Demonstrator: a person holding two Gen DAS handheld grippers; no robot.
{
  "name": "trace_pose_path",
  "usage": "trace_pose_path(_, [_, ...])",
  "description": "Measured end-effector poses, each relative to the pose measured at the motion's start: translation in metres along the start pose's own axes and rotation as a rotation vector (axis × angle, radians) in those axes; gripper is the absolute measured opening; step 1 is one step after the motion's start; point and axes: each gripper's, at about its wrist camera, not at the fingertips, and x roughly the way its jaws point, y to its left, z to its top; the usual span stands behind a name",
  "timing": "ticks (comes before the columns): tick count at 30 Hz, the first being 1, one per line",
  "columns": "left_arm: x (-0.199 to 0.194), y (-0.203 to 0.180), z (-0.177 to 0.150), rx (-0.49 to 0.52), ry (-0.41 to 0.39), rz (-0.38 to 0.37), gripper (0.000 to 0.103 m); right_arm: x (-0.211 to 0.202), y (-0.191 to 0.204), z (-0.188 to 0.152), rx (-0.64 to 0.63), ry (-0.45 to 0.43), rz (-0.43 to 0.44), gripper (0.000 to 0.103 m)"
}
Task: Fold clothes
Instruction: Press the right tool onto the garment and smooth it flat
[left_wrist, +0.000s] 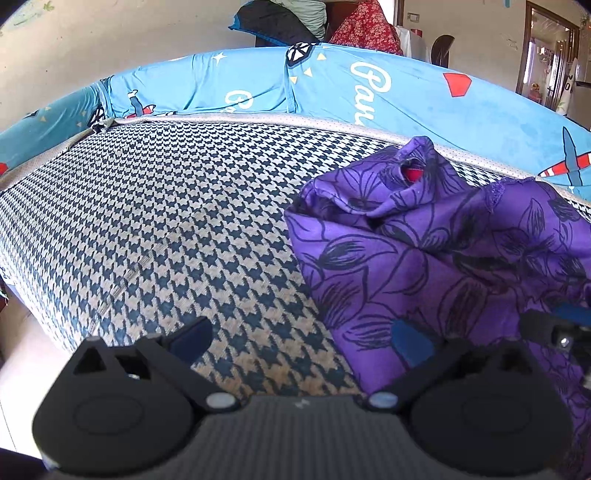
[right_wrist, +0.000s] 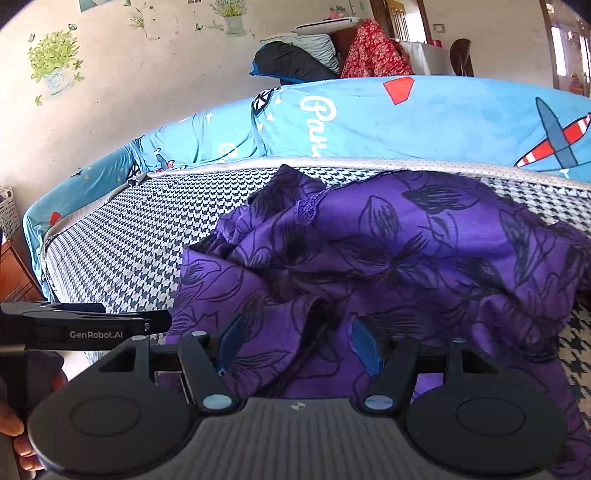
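Left wrist: houndstooth mattress (left_wrist: 166, 221), blue sheet (left_wrist: 406, 96).

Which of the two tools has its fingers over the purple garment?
The right tool: both fingers sit open over the purple garment. The left tool straddles its edge, one finger over the checked mattress.

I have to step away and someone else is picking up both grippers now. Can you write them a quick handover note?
Left gripper: open, empty, at the near left edge of the purple floral garment.
Right gripper: open, empty, over the garment's near middle.
The garment lies crumpled on the houndstooth mattress, towards its right side.
Done: no fold visible.
Left: spread it flat, then fold.
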Motion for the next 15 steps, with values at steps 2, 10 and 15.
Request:
trace_pose_path(2, [-0.001, 0.002, 0.001, -0.008, -0.008, 0.002, 0.103, 0.01, 0.001, -0.001, 0.026, 0.024, 0.013, 0.064])
trace_pose_path(10, [-0.006, 0.006, 0.004, -0.03, -0.023, -0.026, 0.103, 0.045, -0.004, -0.004, 0.07, 0.059, -0.023, 0.064])
trace_pose_path(15, [-0.007, 0.009, 0.007, -0.047, -0.021, -0.043, 0.103, 0.055, 0.001, -0.005, 0.049, 0.025, -0.026, 0.065])
